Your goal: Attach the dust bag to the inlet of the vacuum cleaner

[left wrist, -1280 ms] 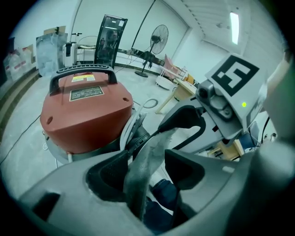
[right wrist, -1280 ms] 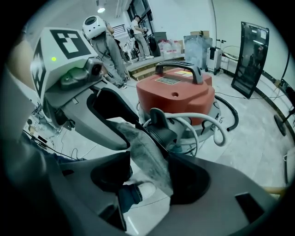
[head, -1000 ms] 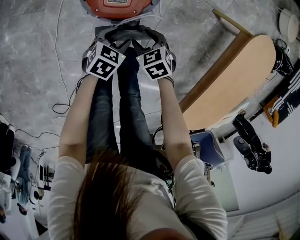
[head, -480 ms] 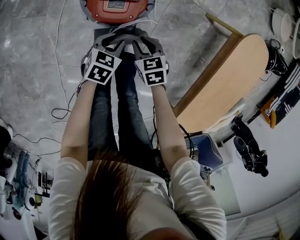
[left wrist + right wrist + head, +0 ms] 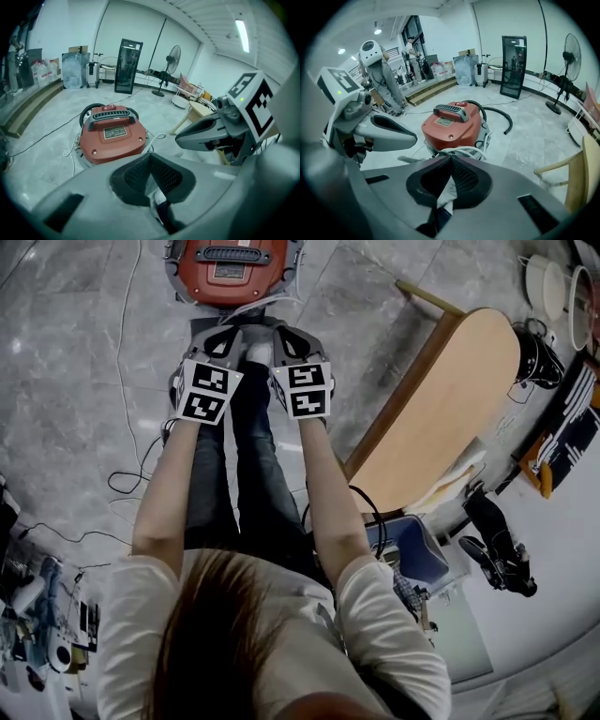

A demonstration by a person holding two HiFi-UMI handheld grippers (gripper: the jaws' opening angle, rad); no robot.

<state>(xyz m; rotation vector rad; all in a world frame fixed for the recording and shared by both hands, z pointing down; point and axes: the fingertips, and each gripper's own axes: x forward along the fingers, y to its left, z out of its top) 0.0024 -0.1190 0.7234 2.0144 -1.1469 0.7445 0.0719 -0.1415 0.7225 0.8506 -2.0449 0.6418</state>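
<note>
Left gripper (image 5: 151, 161): jaws just closed, pads together, nothing pinched. Right gripper (image 5: 450, 161): same, just closed, empty. Both side by side, angled down, above person's legs (image 5: 246, 474). Red vacuum cleaner (image 5: 232, 261) sits on grey floor (image 5: 75, 352), just ahead of both grippers, apart from them.

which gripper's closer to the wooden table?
The right gripper: it is on the side of the light wooden table, while the left gripper sits beyond it, farther from the table.
</note>
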